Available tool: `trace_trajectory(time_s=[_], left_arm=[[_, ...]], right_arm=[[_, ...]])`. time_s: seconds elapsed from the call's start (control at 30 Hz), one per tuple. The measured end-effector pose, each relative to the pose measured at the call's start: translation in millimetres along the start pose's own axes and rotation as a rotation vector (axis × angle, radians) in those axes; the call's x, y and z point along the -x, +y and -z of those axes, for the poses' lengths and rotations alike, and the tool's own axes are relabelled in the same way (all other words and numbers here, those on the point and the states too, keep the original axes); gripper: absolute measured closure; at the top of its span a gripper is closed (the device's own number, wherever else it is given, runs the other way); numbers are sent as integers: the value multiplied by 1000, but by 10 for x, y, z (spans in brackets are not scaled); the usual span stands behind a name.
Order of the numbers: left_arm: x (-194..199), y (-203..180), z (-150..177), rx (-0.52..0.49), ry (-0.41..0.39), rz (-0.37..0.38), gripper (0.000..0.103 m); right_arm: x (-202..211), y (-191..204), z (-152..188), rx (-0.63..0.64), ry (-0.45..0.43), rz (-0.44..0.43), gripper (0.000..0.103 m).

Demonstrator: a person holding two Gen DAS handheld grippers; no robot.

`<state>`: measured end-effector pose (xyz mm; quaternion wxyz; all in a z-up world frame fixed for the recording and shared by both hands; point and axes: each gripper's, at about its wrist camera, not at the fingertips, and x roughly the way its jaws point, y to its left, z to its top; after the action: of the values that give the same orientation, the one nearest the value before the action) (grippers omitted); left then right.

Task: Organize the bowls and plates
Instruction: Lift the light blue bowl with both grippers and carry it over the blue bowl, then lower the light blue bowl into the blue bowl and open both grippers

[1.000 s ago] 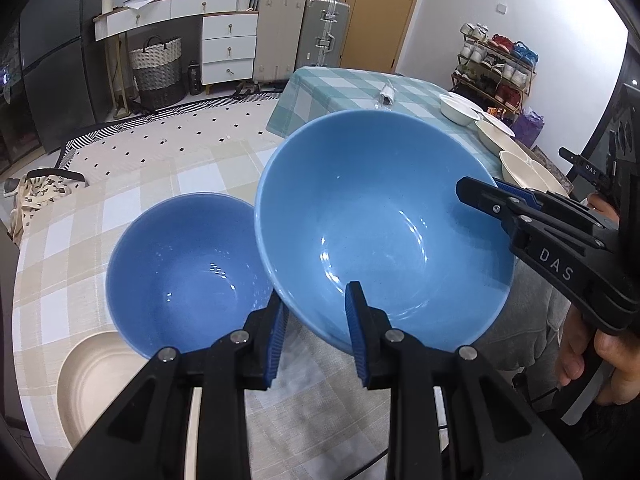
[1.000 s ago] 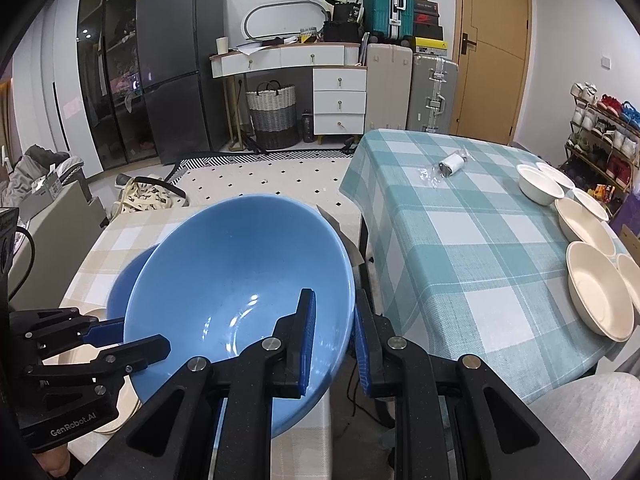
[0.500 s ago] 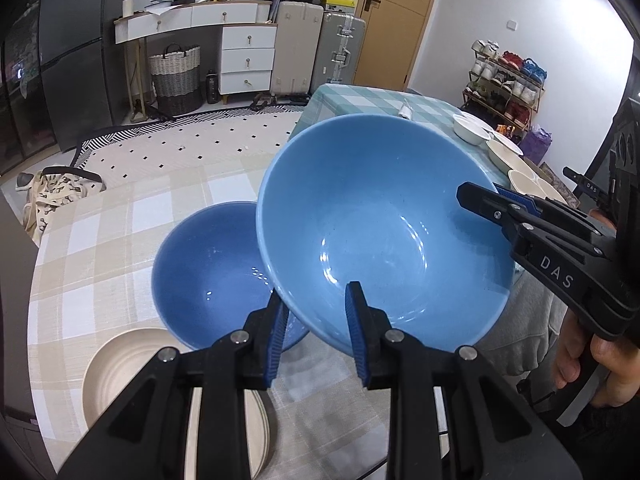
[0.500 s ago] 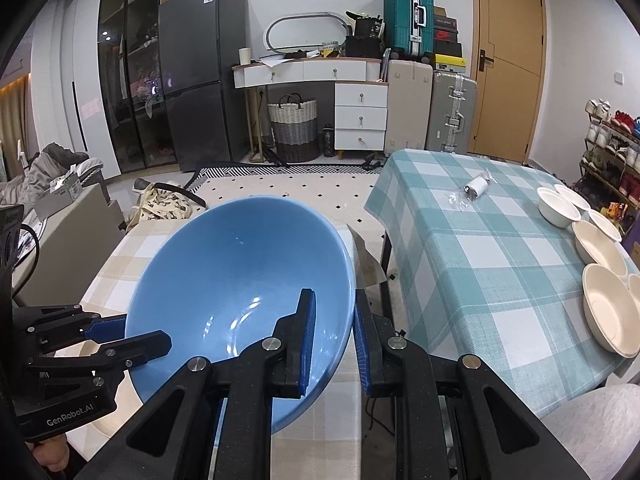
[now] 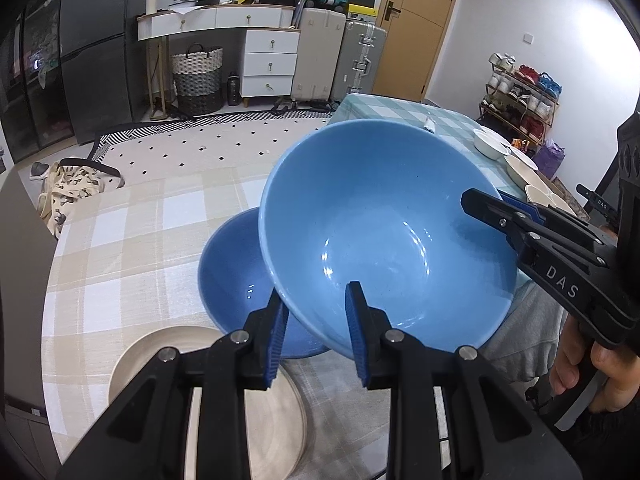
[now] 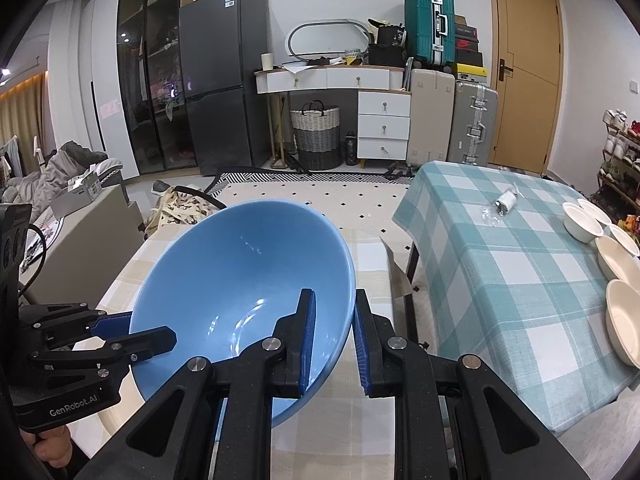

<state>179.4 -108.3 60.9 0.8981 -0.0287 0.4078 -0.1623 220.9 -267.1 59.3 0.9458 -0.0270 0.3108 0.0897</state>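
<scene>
A large blue bowl (image 5: 384, 232) is held in the air, tilted, by both grippers. My left gripper (image 5: 316, 328) is shut on its near rim. My right gripper (image 6: 334, 340) is shut on the opposite rim and shows in the left wrist view (image 5: 500, 208). The held bowl also shows in the right wrist view (image 6: 240, 288). Below it a second blue bowl (image 5: 236, 280) sits on the beige checked table (image 5: 132, 232). A beige plate (image 5: 160, 364) lies in front of that bowl.
A teal checked table (image 6: 500, 256) stands to the right with several cream bowls (image 6: 620, 264) along its far edge and a small wrapped item (image 6: 504, 202). A narrow gap separates the two tables. Suitcases, drawers and a basket stand at the back wall.
Both grippers have carried the large blue bowl up and back, away from the table. The second blue bowl and the beige plate now show further under it.
</scene>
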Motion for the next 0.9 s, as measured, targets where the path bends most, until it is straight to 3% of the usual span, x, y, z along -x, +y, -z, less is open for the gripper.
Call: trace_trajectory(time_s=[0.9], left_arm=[[-86, 451, 13, 74, 5, -74, 76]], right_arm=[[-427, 327, -49, 21, 22, -78, 85]])
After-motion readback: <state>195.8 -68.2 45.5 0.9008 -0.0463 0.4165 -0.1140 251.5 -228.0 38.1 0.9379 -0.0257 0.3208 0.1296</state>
